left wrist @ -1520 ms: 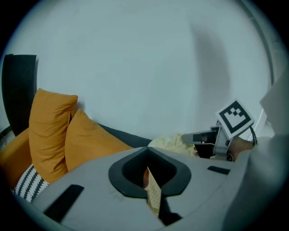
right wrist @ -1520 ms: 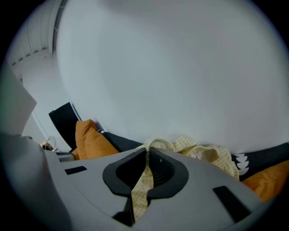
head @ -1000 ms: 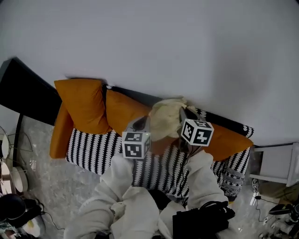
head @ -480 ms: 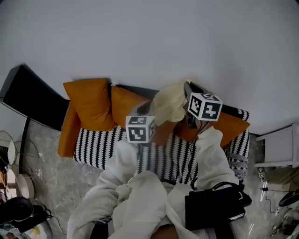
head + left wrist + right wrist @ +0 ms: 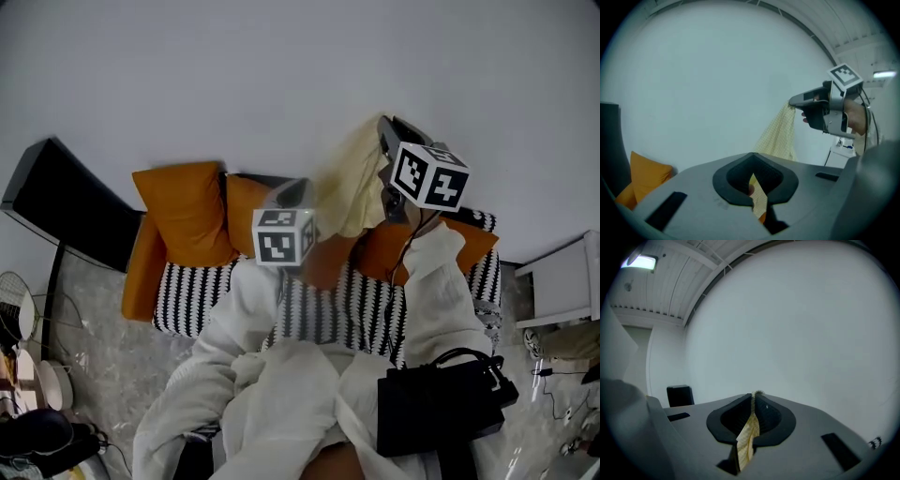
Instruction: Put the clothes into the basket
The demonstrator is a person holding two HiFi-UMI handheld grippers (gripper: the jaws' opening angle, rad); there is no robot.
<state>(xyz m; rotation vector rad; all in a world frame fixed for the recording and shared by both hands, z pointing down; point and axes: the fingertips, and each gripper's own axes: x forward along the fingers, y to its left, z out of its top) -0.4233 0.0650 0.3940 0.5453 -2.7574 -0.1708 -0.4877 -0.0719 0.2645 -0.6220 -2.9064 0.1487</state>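
Only your head view shows the striped sofa [image 5: 192, 292] below. Only the left gripper view shows the pale yellow checked garment [image 5: 780, 136] hanging creased from your right gripper [image 5: 793, 101]. That gripper and your left gripper [image 5: 753, 174] are both clamped on its cloth.

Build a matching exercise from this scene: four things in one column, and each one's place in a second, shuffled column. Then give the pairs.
Things
1. yellow cloth
2. orange cushion
3. black bag
4. striped sofa seat

Places
A. low at the right of the head view
B. flat below the cushions
C. propped at the left end of the backrest in the head view
D. clamped in the right gripper, hanging down from it

Pairs: 1-D, 2-C, 3-A, 4-B
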